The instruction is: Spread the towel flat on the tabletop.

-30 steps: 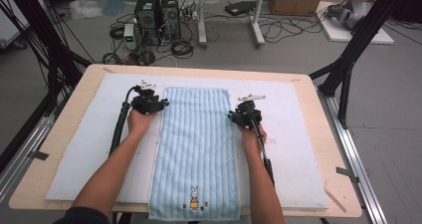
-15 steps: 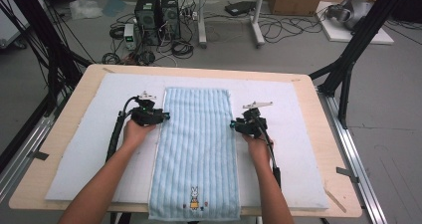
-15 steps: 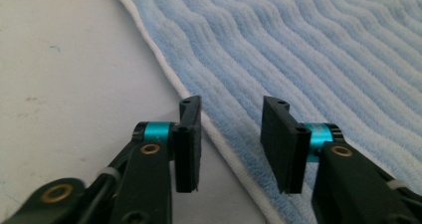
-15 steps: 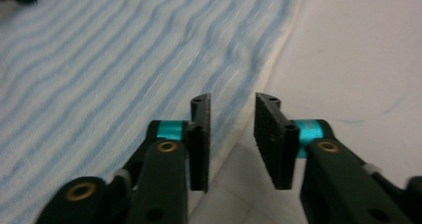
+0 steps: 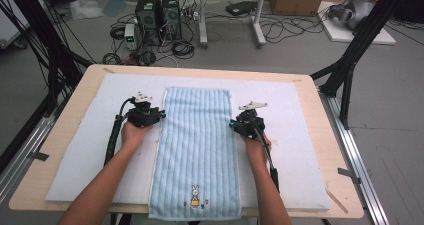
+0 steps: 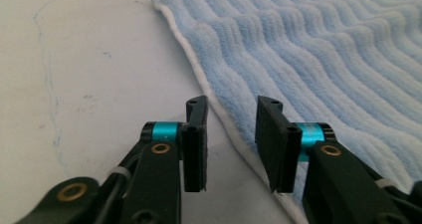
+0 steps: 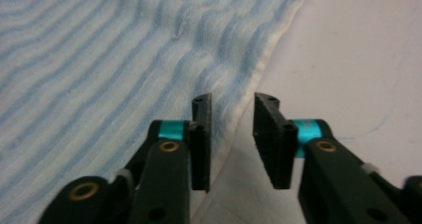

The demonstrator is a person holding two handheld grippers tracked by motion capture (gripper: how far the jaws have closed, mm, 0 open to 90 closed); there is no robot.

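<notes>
Both tongs, left (image 5: 161, 116) and right (image 5: 232, 125), have slid nearer the person along the towel (image 5: 196, 150) edges, jaws just reopening, straddling its hems ungripped. Striped blue, it lies flat mid-bench (image 5: 65, 120), rabbit at six o'clock.

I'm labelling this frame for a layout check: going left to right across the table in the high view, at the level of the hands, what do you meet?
White mat → left hand-held gripper → blue striped towel → right hand-held gripper → bare wooden table edge.
</notes>
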